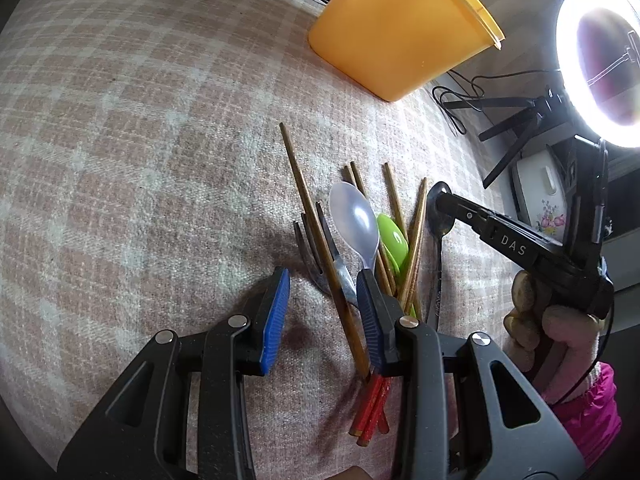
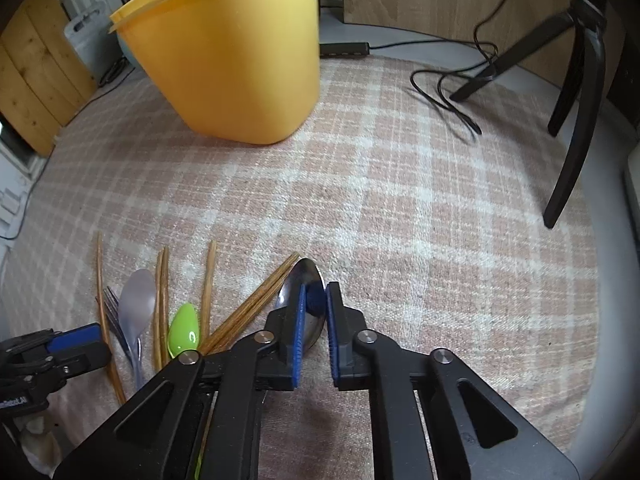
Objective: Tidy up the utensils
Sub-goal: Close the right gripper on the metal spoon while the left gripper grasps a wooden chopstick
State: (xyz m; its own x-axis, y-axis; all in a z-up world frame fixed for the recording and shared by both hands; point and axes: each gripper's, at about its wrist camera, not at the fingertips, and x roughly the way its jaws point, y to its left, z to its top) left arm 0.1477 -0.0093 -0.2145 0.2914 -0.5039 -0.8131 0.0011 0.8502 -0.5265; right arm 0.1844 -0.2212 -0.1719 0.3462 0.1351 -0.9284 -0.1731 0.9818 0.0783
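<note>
A heap of utensils lies on the checked cloth: wooden chopsticks [image 1: 304, 192], a dark metal fork [image 1: 316, 248], a clear plastic spoon [image 1: 356, 216], a green spoon [image 1: 394, 240] and a metal spoon [image 2: 308, 274]. My left gripper [image 1: 323, 280] hovers open over the heap, with the fork and one chopstick between its blue pads. My right gripper [image 2: 317, 292] points steeply down, shut on the metal spoon's bowl, which rests on the cloth. The left wrist view shows the right gripper [image 1: 438, 200] at the heap's right side. A tall yellow container [image 2: 232, 60] stands beyond the heap.
A lit ring light [image 1: 568, 60] on black tripod legs [image 2: 576, 120] stands at the right, with loose black cables [image 2: 448, 92] on the cloth nearby. A gloved hand [image 1: 560, 328] with a pink sleeve holds the right gripper. Some chopsticks have red ends [image 1: 372, 412].
</note>
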